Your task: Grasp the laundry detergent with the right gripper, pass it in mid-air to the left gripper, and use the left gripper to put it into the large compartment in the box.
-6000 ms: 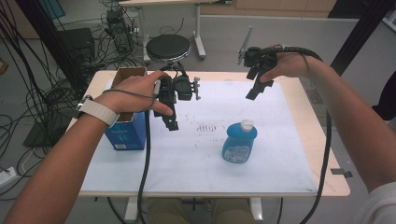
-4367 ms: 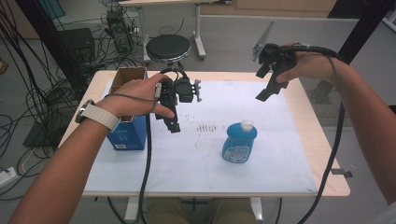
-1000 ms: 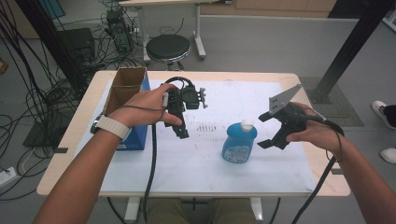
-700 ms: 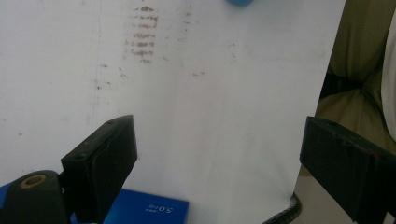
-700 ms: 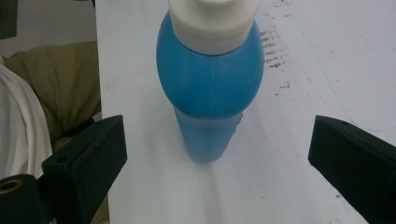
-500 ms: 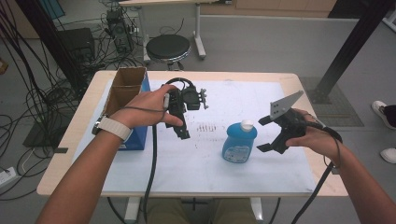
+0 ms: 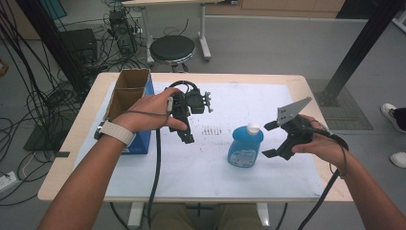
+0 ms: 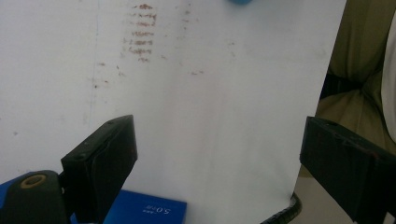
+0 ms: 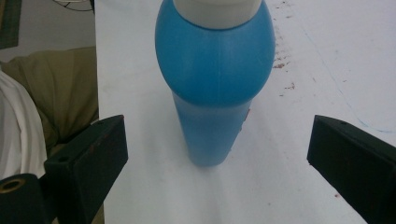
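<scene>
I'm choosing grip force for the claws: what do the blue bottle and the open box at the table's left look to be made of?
Blue bottle: probably plastic, smooth and slightly glossy, with soft highlights, faintly translucent lower down; its cap is matte off-white, likely plastic too. Open box: looks like cardboard, with dull brown inner flaps and a printed blue outside.

The blue bottle's (image 9: 215, 84) white cap is cut off above.
</scene>
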Demonstrator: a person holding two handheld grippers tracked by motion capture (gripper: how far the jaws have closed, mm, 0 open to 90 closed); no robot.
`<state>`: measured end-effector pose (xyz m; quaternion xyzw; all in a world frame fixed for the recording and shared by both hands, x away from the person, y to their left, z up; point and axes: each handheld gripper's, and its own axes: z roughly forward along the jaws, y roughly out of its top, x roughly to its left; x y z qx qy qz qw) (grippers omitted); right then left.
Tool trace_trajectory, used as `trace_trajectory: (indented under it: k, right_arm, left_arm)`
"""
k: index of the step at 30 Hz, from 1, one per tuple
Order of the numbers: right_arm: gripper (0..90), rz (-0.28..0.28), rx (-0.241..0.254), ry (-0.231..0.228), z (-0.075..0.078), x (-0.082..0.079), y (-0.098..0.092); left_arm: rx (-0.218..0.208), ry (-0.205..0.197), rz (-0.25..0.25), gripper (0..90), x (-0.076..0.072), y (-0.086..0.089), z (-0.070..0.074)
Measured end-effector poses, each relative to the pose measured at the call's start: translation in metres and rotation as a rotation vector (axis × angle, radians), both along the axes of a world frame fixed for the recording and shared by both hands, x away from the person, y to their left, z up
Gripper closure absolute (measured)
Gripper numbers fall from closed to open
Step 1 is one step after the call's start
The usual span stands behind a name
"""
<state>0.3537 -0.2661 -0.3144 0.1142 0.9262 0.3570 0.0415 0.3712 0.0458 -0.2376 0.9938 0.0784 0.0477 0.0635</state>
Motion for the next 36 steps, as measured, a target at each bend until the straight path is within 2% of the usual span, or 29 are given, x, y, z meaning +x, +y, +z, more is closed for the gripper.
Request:
trace_trajectory:
  k: [36]
  right_arm:
    - [5.0, -0.003, 0.013, 0.009, -0.0017, 0.0010, 0.0012]
  left_arm:
    - [0.000, 0.004, 0.007, 11.5, 0.0005, 0.0023, 0.0003]
